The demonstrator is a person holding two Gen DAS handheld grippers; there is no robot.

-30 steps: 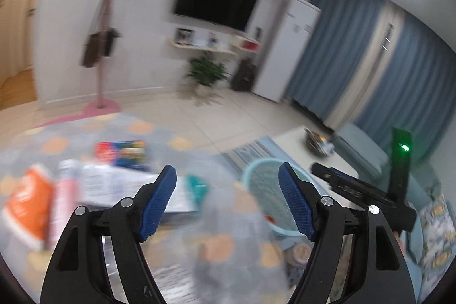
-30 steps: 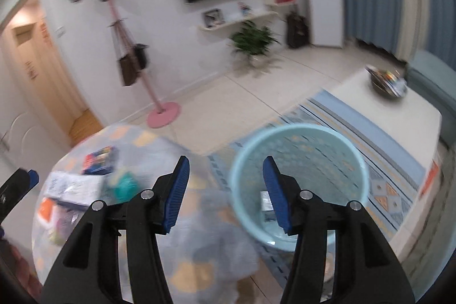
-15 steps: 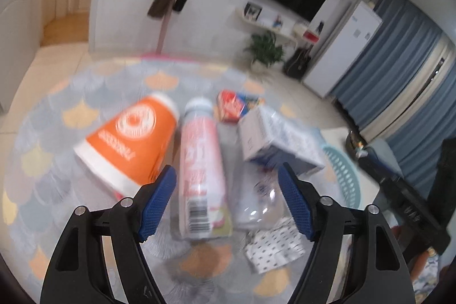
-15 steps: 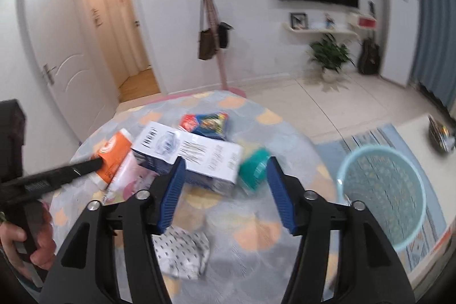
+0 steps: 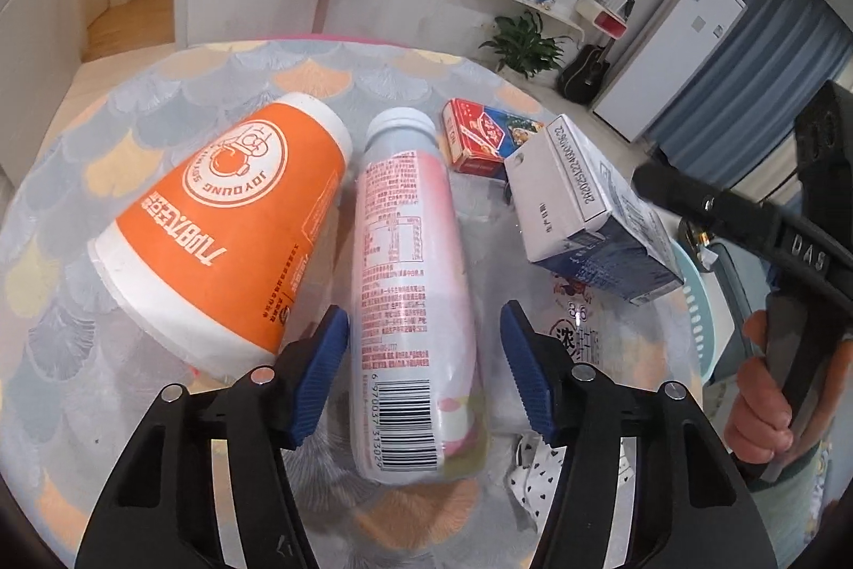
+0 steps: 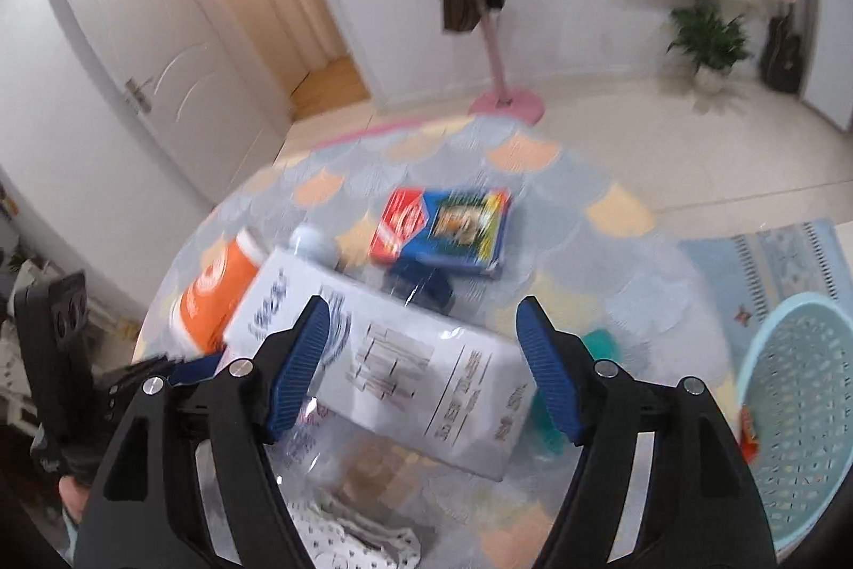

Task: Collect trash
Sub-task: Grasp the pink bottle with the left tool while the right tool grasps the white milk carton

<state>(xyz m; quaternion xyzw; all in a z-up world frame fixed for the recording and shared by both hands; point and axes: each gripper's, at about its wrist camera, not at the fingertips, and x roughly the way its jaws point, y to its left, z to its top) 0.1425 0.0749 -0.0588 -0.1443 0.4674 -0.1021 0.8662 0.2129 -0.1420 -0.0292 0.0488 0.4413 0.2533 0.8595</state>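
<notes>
On the round table [image 5: 64, 174] lie a pink-and-white bottle [image 5: 410, 265], an orange paper cup [image 5: 234, 222] on its side, a white-and-blue carton [image 5: 581, 206], a red-and-blue packet [image 5: 480, 137] and a crumpled dotted wrapper [image 5: 538, 467]. My left gripper [image 5: 424, 371] is open, its fingers on either side of the bottle's lower part, with a gap on each side. My right gripper [image 6: 424, 366] is open just above the carton [image 6: 405, 361], straddling it. The packet [image 6: 448, 222], the cup [image 6: 213, 286] and a teal scrap [image 6: 602, 345] lie around the carton.
A light-blue mesh basket [image 6: 799, 414] stands on the floor off the table's right edge. A pink coat stand [image 6: 496, 35] with bags, a door and a potted plant [image 6: 703, 30] are behind the table. The right gripper's handle and hand [image 5: 767, 387] show at right.
Both grippers have swung from the basket over to the table and dropped closer. The left one has come down around the bottle. The right one has come down over the carton.
</notes>
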